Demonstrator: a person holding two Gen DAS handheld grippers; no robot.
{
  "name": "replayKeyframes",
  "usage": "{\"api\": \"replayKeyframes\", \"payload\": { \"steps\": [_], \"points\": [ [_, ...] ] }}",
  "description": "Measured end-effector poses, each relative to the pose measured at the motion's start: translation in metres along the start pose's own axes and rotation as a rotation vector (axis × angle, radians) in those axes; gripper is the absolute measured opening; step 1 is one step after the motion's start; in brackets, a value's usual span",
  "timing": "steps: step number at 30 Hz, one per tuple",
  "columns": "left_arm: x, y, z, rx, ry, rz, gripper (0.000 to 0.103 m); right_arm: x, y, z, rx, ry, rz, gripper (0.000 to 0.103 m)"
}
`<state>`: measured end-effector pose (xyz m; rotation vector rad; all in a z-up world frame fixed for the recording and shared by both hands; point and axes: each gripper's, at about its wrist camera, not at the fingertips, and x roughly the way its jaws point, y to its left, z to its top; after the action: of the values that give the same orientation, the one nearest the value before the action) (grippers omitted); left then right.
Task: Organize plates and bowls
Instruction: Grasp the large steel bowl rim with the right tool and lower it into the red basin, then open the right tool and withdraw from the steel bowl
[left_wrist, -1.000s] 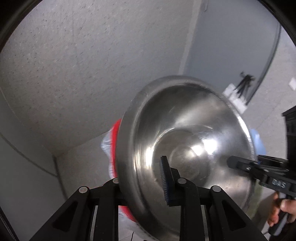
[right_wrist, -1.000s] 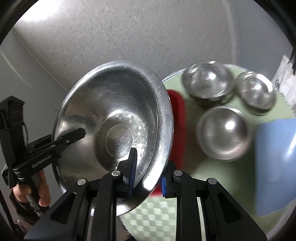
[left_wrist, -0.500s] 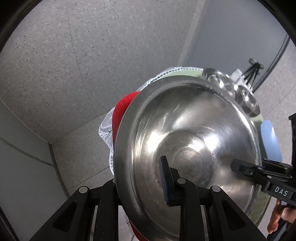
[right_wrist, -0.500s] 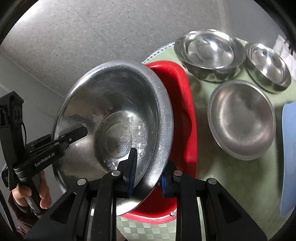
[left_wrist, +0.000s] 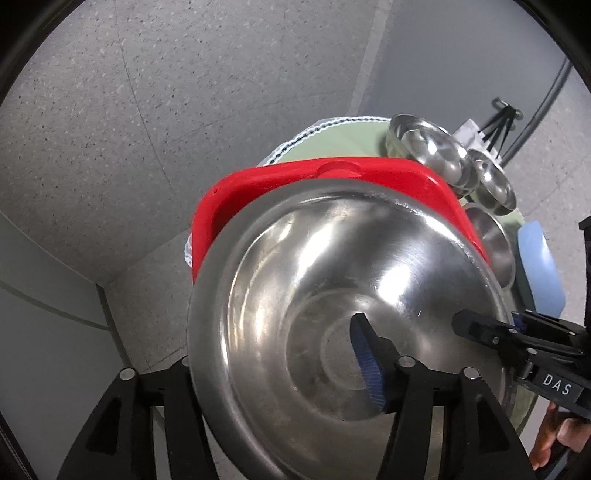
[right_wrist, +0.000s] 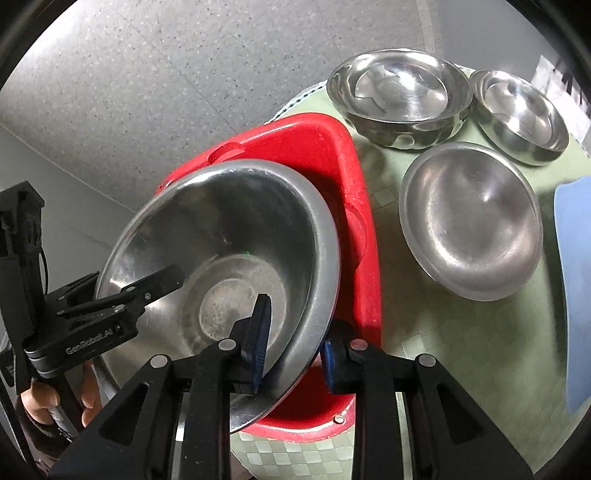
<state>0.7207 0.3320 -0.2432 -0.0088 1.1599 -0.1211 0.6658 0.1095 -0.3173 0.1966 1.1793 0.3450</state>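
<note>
A large steel bowl (left_wrist: 325, 295) (right_wrist: 221, 240) is held tilted over a red plastic basin (right_wrist: 354, 206) (left_wrist: 266, 181). My left gripper (left_wrist: 280, 365) is shut on the bowl's rim, one finger inside and one outside; it also shows in the right wrist view (right_wrist: 147, 288). My right gripper (right_wrist: 295, 350) is shut on the opposite rim and shows in the left wrist view (left_wrist: 480, 328). Three smaller steel bowls stand on the green mat to the right: a deep one (right_wrist: 399, 96), a small one (right_wrist: 521, 114) and a wide one (right_wrist: 472, 221).
The round table has a pale green checked mat (right_wrist: 461, 350). A blue board (right_wrist: 576, 295) lies at the right edge. The grey speckled floor (right_wrist: 147, 92) lies beyond the table. A black tripod (left_wrist: 502, 118) stands far off.
Both grippers have lowered the large bowl toward the red basin, which now shows more fully behind it. The smaller bowls appear nearer.
</note>
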Motion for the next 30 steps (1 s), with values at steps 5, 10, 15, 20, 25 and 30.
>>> {"api": "replayKeyframes", "payload": {
  "steps": [5, 10, 15, 20, 25, 30],
  "points": [
    [-0.003, -0.012, -0.004, 0.018, 0.009, 0.069, 0.06, -0.009, 0.006, 0.0, -0.027, -0.027, -0.033, 0.024],
    [-0.007, -0.018, -0.008, 0.016, -0.039, 0.098, 0.074, -0.024, 0.012, -0.002, -0.083, -0.083, -0.107, 0.026],
    [-0.005, -0.02, -0.016, 0.018, -0.065, 0.106, 0.076, -0.017, 0.004, -0.005, -0.07, -0.069, -0.108, 0.021],
    [-0.004, -0.026, -0.022, 0.002, -0.064, 0.119, 0.077, -0.016, -0.003, -0.015, -0.057, -0.074, -0.095, 0.023],
    [-0.03, -0.024, -0.027, -0.036, -0.129, 0.153, 0.077, -0.036, -0.006, -0.019, -0.041, -0.126, -0.078, 0.054],
    [-0.064, -0.045, -0.036, -0.051, -0.217, 0.116, 0.082, -0.075, -0.012, -0.025, -0.082, -0.224, -0.095, 0.073]
  ]
}}
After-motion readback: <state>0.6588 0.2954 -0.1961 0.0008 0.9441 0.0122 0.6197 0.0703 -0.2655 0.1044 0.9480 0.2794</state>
